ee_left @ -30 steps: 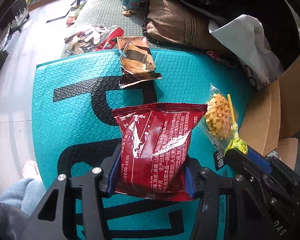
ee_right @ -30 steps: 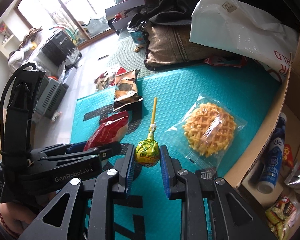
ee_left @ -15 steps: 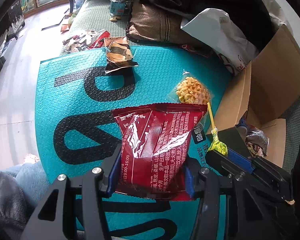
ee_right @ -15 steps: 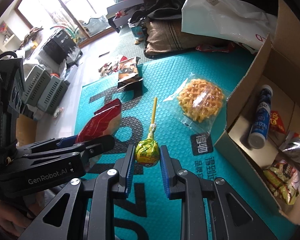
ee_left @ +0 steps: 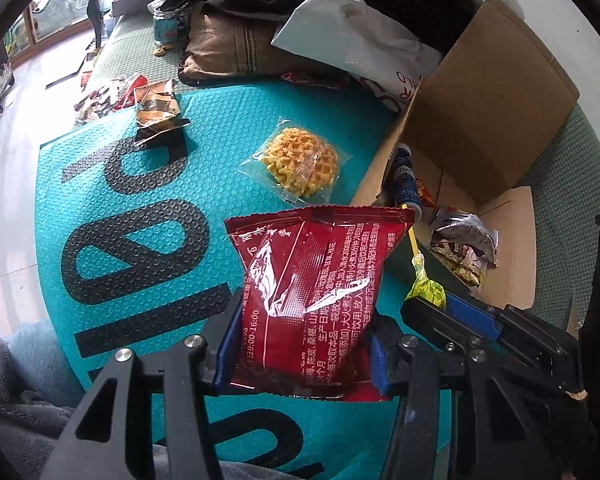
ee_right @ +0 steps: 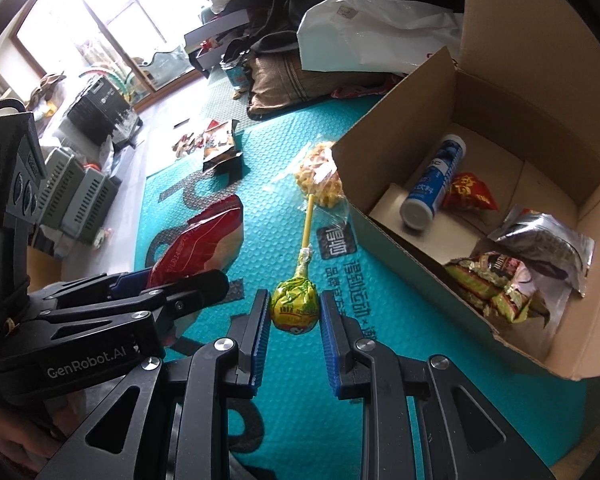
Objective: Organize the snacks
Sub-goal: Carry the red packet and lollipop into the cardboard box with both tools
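Observation:
My left gripper [ee_left: 300, 344] is shut on a red snack packet [ee_left: 316, 296] and holds it above the teal mat [ee_left: 140, 208]. My right gripper [ee_right: 294, 320] is shut on a yellow-green lollipop [ee_right: 294, 306] with a yellow stick, beside the cardboard box [ee_right: 420, 256]. The red packet [ee_right: 204, 240] and the left gripper [ee_right: 172, 284] show at left in the right wrist view. The lollipop [ee_left: 426, 290] and right gripper show at right in the left wrist view. A bagged waffle [ee_left: 300, 166] and a brown packet [ee_left: 156, 106] lie on the mat.
The open box [ee_left: 480, 120] holds a blue tube [ee_right: 432, 182], a small red packet [ee_right: 470, 192], a silver bag [ee_right: 548, 240] and a green-wrapped snack [ee_right: 496, 288]. A white plastic bag [ee_right: 372, 36], brown cushion [ee_left: 236, 48] and a jar [ee_left: 166, 30] lie beyond the mat.
Both grippers have risen and moved right toward the box with their snacks still held. The box's inside has come into view.

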The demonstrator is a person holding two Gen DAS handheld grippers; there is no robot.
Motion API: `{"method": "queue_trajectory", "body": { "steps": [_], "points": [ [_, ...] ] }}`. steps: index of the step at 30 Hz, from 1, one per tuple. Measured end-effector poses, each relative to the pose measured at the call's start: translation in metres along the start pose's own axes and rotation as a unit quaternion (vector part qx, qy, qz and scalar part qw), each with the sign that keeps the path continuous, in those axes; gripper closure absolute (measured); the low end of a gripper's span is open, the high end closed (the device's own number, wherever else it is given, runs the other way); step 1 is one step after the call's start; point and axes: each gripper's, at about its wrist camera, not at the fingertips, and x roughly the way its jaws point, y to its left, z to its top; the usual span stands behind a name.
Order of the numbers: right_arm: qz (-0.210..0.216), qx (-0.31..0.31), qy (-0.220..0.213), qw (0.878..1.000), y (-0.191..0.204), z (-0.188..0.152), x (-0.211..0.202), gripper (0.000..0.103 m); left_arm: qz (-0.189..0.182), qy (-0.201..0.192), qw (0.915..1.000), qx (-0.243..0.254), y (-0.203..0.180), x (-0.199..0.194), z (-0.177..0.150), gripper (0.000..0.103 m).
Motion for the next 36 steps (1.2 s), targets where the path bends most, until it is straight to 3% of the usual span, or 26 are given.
{"method": "queue_trajectory", "body": {
  "steps": [11,27,36],
  "points": [
    [-0.025,0.026,-0.036,0.999,-0.037,0.002,-0.036,0.079,-0.020,-0.018,0.9987,0.043,-0.053,-0.004,0.018,0.052],
    [-0.070,0.065,-0.072,0.993,-0.104,0.037,-0.061,0.079,-0.046,-0.043,0.9928,0.102,-0.131,0.016,0.080,0.052],
    [-0.103,0.092,-0.073,0.988,-0.135,0.056,-0.056,0.079,-0.018,-0.049,0.9878,0.147,-0.159,0.035,0.107,0.052]
  ]
}}
